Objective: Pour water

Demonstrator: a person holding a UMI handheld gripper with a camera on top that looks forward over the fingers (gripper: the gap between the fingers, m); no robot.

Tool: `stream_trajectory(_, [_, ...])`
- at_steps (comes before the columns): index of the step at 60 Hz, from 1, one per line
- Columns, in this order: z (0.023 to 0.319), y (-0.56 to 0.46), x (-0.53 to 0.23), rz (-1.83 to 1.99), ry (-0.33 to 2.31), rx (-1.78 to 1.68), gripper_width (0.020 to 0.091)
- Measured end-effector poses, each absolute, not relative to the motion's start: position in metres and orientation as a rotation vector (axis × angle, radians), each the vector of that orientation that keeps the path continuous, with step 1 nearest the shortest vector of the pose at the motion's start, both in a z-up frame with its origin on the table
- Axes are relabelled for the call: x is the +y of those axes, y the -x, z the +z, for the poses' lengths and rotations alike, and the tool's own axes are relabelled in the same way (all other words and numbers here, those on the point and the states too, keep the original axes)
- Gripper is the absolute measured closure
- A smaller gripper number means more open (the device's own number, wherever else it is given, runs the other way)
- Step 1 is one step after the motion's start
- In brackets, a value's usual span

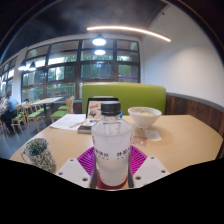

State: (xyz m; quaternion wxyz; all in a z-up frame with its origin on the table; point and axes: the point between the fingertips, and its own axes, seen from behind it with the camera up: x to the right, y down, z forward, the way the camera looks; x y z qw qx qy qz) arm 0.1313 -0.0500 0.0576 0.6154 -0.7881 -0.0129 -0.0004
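Your claw (111, 168) is clamped on the upright, capped water bottle (110, 140); pouring not begun, patterned cup (39, 154) waits left, bowl (144, 118) beyond.

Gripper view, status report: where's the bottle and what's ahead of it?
Hand-held gripper shut on clear plastic water bottle with black cap. White bowl beyond on wooden table. Patterned cup beside the fingers, clear of the bottle.
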Motion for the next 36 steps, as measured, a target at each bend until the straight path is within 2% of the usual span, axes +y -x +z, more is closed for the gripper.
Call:
stream_trajectory(5, [0.058,-0.131,-0.066,0.01,1.794,-0.018,0.0662])
stream_trajectory(6, [0.054,-0.13,-0.046,0.015,1.794,-0.019,0.0652])
stream_trajectory(12, [0.056,-0.129,-0.049,0.031,1.797,0.01,0.0647])
stream_trajectory(13, [0.056,-0.132,-0.068,0.034,1.793,0.01,0.0647])
stream_trajectory(22, [0.057,-0.126,-0.046,0.037,1.791,-0.009,0.063])
stream_trajectory(24, [0.056,-0.127,-0.046,0.036,1.792,-0.007,0.0607])
stream_trajectory(30, [0.052,-0.131,-0.046,0.014,1.808,-0.007,0.0511])
stream_trajectory(32, [0.048,-0.136,-0.049,-0.013,1.83,-0.009,0.0429])
stream_trajectory(35, [0.052,-0.14,-0.059,-0.043,1.856,-0.019,0.0256])
stream_trajectory(36, [0.053,-0.142,-0.06,-0.053,1.857,-0.024,0.0254])
